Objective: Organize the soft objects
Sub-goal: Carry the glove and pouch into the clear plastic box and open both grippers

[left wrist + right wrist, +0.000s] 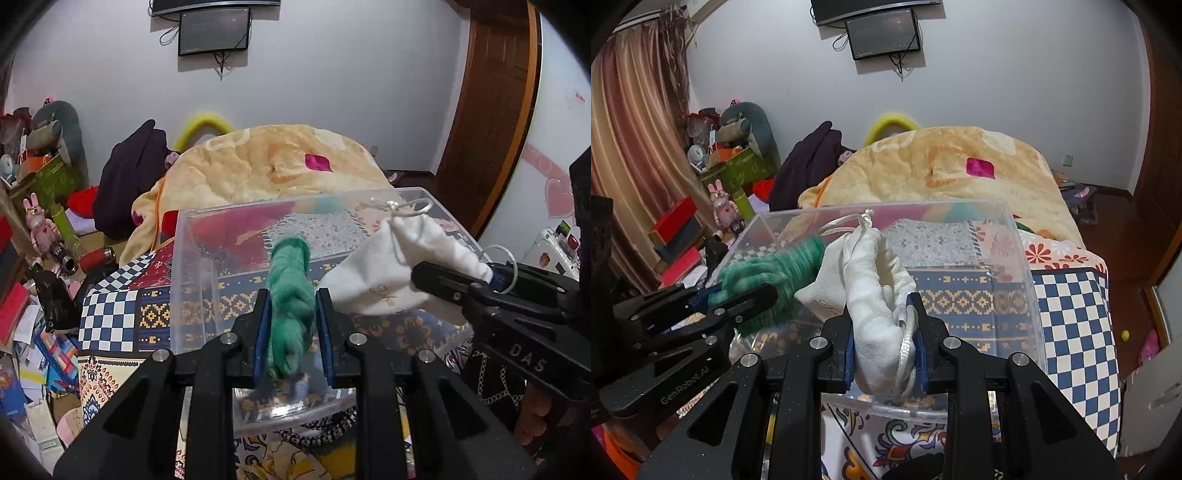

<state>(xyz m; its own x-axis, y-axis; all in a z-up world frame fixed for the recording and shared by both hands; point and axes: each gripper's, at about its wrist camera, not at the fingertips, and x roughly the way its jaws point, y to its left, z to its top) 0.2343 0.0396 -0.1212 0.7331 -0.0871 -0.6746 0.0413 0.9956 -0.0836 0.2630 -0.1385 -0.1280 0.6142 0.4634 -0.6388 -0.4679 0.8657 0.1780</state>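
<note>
My left gripper (293, 299) is shut on a green yarn skein (290, 295) and holds it over the clear plastic bin (207, 221). In the right wrist view the left gripper (746, 295) holds the skein (768, 273) at the bin's left side. My right gripper (885, 306) is shut on a white drawstring pouch (871, 295) with silver cord loops, above the bin (1015, 236). In the left wrist view the right gripper (480, 277) holds the pouch (388, 266) over the bin's right side. The two soft things hang close together, slightly apart.
The bin rests on a patterned quilt (1078, 325) on a bed. A yellow blanket heap (942, 166) lies behind it. Cluttered boxes and toys (731, 166) stand at the left by the curtain. A door (491, 92) is at the right.
</note>
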